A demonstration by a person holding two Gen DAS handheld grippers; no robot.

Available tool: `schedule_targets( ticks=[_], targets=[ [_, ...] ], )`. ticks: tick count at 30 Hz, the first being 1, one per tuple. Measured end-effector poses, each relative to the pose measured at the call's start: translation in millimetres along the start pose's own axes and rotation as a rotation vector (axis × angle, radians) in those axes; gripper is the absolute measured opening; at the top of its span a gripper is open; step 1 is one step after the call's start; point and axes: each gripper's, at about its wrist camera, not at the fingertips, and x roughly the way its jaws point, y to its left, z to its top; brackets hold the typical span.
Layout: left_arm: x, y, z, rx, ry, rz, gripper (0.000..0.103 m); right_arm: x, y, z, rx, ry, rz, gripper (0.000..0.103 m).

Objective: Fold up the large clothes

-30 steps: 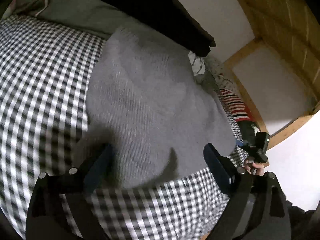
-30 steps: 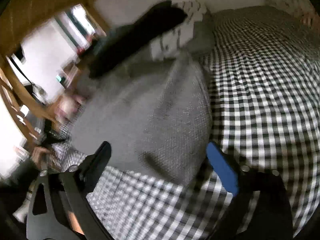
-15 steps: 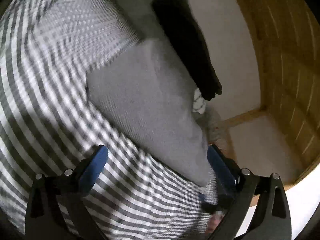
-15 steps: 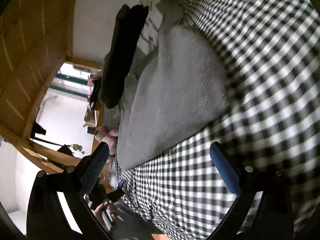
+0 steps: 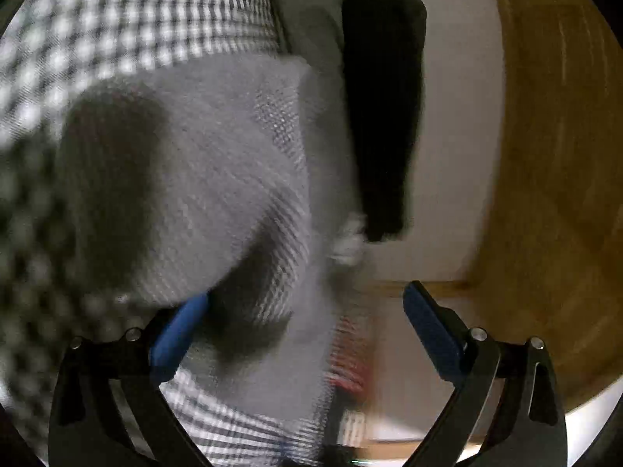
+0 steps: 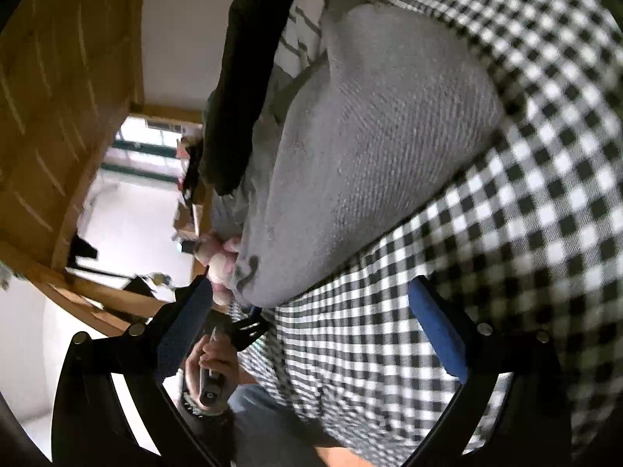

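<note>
a grey knitted sweater lies folded into a compact block on a bed under a black-and-white checked cover, while a person brings two tools in on its near edge. against the views of a second ago both cameras have rolled hard onto their sides and dropped closer to the fabric, so the bed that then lay level now runs up the frame; that reads as the two ends of the near edge being lined up for another fold, not yet taken. the left hand-held gripper has its jaws closing, with a raised corner of the sweater standing between the blue pads, the left pad at the cloth and the right pad clear of it, so nothing is clamped. the right hand-held gripper is wide apart over bare checked cover just short of the sweater's lower corner, holding nothing. in the right wrist view the person's hand shows below that corner, wrapped round the handle of the other tool. count: one grey sweater in work, one long black garment lying at the head of the bed beside a striped white cloth, two grippers, one hand in sight. wooden beams and a white wall frame the far side.
</note>
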Motion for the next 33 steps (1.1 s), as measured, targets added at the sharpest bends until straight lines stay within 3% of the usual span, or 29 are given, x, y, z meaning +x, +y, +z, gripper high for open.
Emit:
schedule_targets(
  ticks=[1,2,7,12,13,14,19,24,28,30,33],
  targets=[
    [0,1,4,-0.006,0.001,0.035,0.038,1,-2,0,0.023,-0.001,0.009,0.1],
    [0,4,6,-0.021,0.002,0.056,0.021,1,-5,2,0.056,-0.009,0.026,0.1],
    [-4,10,7,-0.028,0.013,0.03,0.02,13,-11,25,0.124,-0.056,0.035,0.1],
    [-4,0,6,0.004,0.014,0.023,0.02,36,-8,59,0.163,-0.18,0.074,0.099],
    [-4,-2,7,0.01,0.014,0.029,0.019,38,-6,62,0.147,-0.2,0.064,0.08],
    [-6,-4,6,0.023,0.011,0.039,0.019,39,-6,63,0.142,-0.218,0.015,0.033],
    [-16,3,11,0.065,-0.005,0.08,0.014,17,-20,41,0.182,-0.31,0.071,0.02],
    [-28,5,-3,0.08,0.015,0.11,0.012,-23,-29,13,0.24,-0.353,0.124,0.012],
    [-48,13,-25,0.079,0.035,0.154,0.012,-71,-38,-6,0.264,-0.408,0.156,0.004],
    [-58,17,-34,0.078,0.057,0.179,0.012,-109,-41,-8,0.244,-0.485,0.16,0.0],
    [-59,27,-40,0.088,0.087,0.2,0.012,-125,-54,-2,0.259,-0.426,0.129,0.004]
  ],
)
